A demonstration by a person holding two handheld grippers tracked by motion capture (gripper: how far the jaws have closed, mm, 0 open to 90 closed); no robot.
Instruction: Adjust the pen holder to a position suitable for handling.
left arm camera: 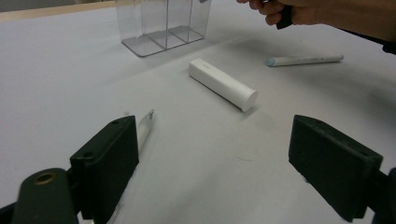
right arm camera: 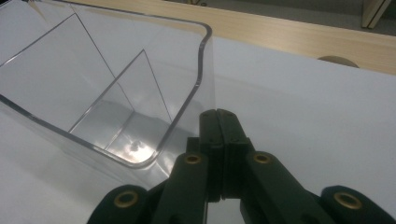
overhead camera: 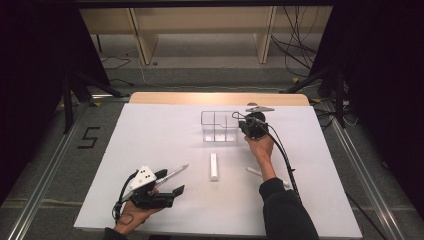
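Note:
A clear plastic organizer (overhead camera: 219,126) with several compartments stands at the back middle of the white table (overhead camera: 150,135). My right gripper (overhead camera: 238,118) is shut with nothing visible between its jaws, its tip right beside the organizer's (right arm camera: 93,93) right outer wall; whether it touches the wall I cannot tell. In the right gripper view the right gripper (right arm camera: 218,114) has its jaws pressed together. My left gripper (overhead camera: 170,182) rests open near the front left. A slim pen (left arm camera: 144,127) lies against its left jaw. Ahead lie a white tube (left arm camera: 223,84) and a white marker (left arm camera: 303,59).
The white tube (overhead camera: 214,166) lies mid-table, the marker (overhead camera: 254,172) under the right forearm, the pen (overhead camera: 175,173) at front left. A wooden strip (overhead camera: 220,98) borders the table's far edge. Beyond it are shelf legs, cables and stand legs.

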